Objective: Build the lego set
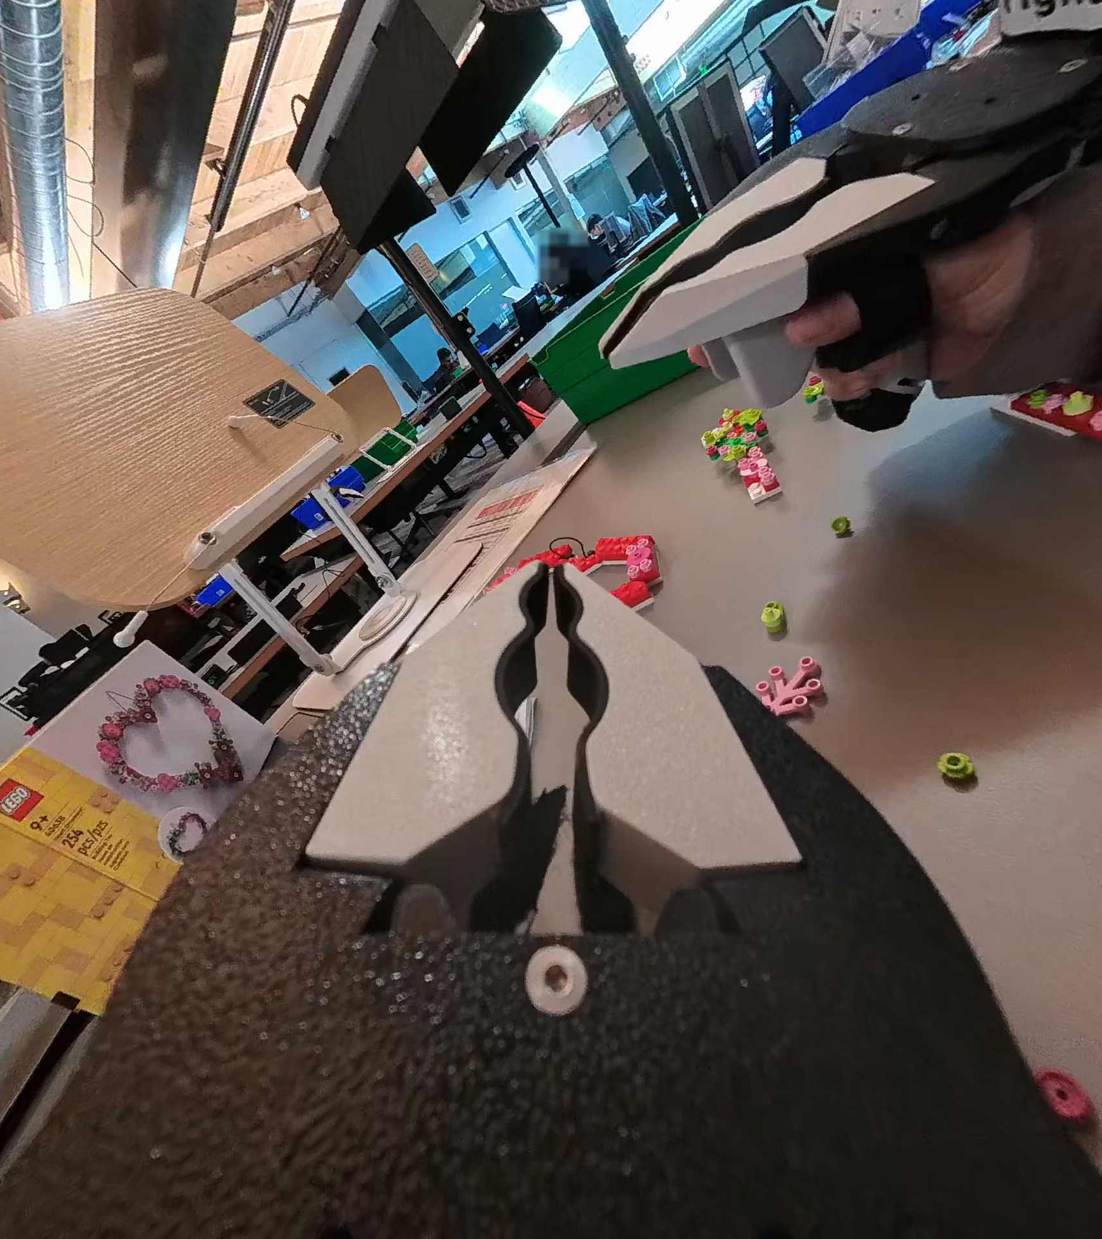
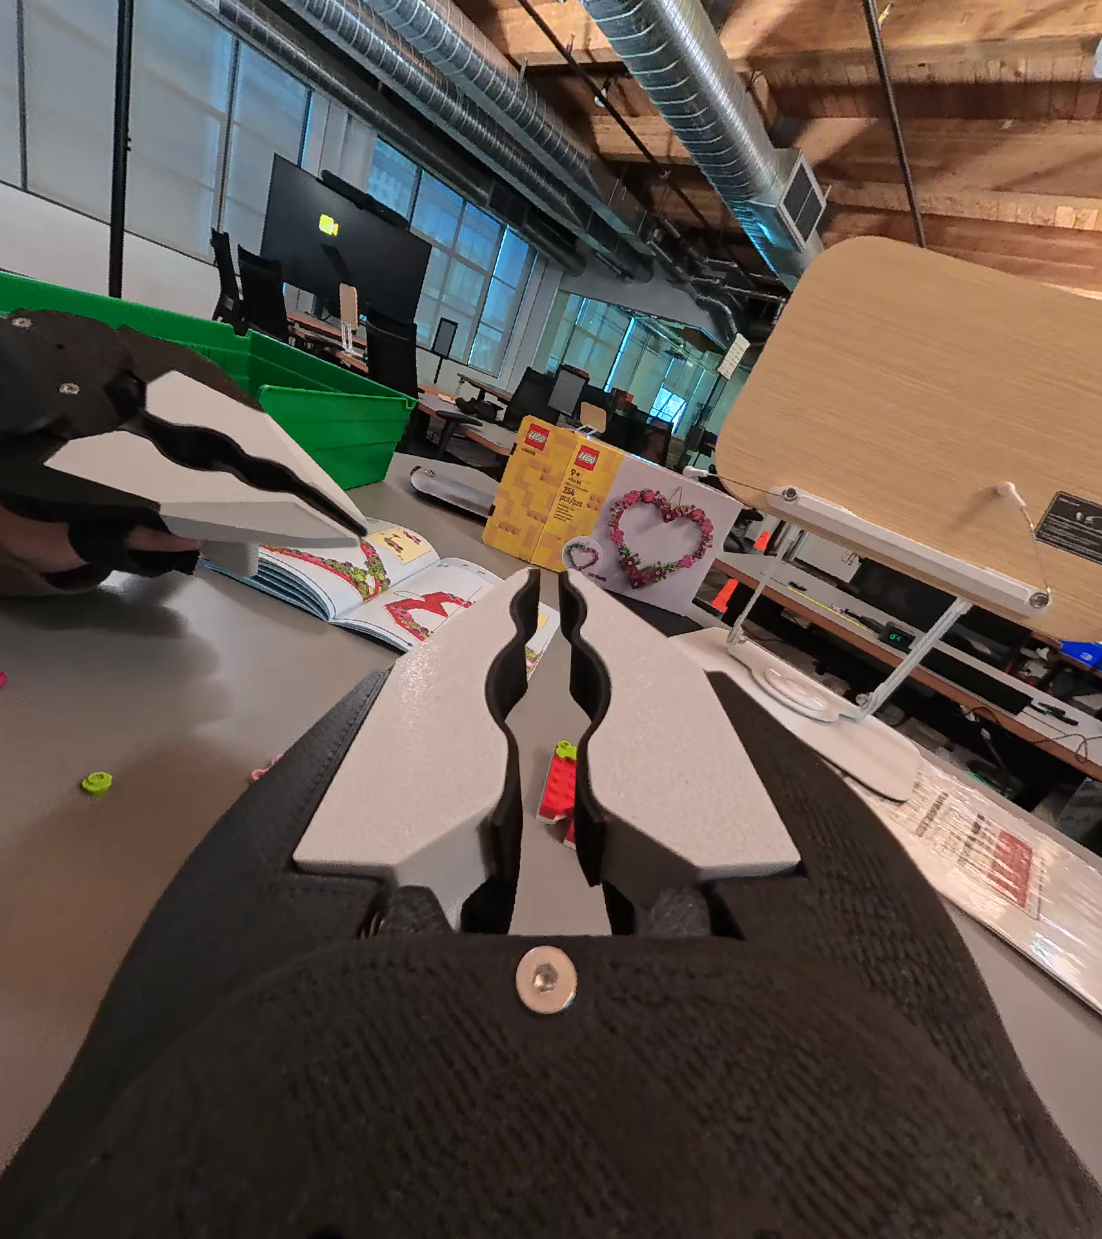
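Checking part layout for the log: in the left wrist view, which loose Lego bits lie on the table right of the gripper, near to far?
Dark pink round piece → lime flower stud → pink branching stem piece → lime cylinder stud → small lime stud → the green-and-pink flower cluster.

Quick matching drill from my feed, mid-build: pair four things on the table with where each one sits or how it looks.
Things:
1. set box
2. instruction booklet
3. pink branched piece
4. left tool

Places or states:
A. lies open, under the tip of the left tool as the right wrist view shows it
B. fingers nearly closed, nothing between them
C. stands upright near the table's far edge, beside the wooden lamp
D. lies loose on the grey table, between two lime-green round pieces

Pairs: 1-C, 2-A, 3-D, 4-B
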{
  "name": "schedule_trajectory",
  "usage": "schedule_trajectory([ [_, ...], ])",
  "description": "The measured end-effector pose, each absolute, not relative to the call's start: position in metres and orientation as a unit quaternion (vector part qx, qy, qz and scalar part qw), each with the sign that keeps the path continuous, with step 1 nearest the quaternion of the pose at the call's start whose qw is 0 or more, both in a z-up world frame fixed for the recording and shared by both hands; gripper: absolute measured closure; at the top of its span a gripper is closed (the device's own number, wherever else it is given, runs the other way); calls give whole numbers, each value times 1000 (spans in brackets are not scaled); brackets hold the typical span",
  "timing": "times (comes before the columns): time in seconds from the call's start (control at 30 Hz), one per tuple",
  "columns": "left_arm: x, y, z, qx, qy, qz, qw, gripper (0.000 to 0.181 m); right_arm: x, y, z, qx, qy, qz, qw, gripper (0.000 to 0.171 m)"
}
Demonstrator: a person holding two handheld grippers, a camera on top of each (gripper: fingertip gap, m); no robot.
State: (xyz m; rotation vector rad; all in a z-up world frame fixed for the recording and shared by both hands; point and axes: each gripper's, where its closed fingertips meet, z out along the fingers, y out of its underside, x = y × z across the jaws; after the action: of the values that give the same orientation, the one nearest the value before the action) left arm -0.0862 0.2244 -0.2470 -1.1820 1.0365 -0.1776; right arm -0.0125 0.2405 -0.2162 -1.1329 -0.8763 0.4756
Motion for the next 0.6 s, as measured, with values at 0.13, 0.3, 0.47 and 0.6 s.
schedule_trajectory([
  [0.13, -85, 224, -248, -532, 467, -81, 701, 181, -14, 239, -216, -508, -406, 206, 731, 167],
  [0.3, -85, 224, -248, -534, 467, -84, 699, 181, -17, 236, -218, -503, -419, 197, 730, 167],
  [0.47, -108, 227, -210, -532, 402, -65, 742, 181, -18, 233, -214, -489, -428, 182, 738, 168],
  [0.6, -167, 230, -137, -563, 313, -49, 763, 178, -15, 230, -207, -478, -428, 173, 748, 168],
])
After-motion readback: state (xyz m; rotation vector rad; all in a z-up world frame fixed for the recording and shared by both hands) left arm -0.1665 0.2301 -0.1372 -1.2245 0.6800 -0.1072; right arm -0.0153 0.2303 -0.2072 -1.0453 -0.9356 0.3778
